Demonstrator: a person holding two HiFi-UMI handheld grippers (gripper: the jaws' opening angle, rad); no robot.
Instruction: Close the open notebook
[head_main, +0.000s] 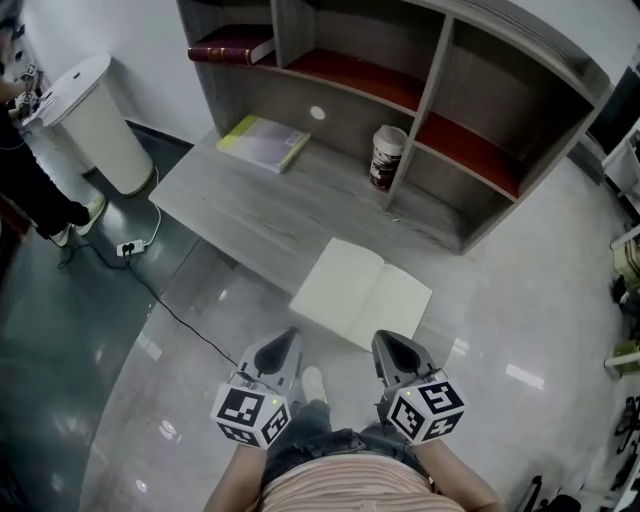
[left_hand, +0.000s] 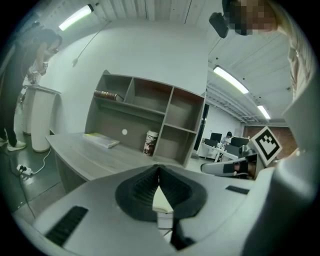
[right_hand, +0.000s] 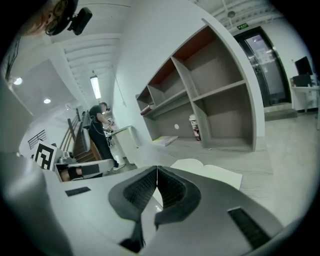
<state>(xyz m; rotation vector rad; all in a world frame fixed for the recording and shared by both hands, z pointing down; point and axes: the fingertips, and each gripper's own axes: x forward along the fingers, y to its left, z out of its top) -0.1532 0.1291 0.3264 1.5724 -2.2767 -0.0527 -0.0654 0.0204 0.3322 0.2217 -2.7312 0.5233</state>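
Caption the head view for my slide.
Jaws shut, left gripper and right gripper held near the open notebook on the grey desk.

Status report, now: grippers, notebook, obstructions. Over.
Left gripper shut, empty; right gripper shut, empty. Notebook open, flat at near edge of the desk, untouched. Cup and closed book sit farther back, clear of it.

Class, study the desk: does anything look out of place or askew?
The open white notebook lies at the near edge of the grey wooden desk, turned askew to it, one corner seemingly overhanging. Nothing else stands out.
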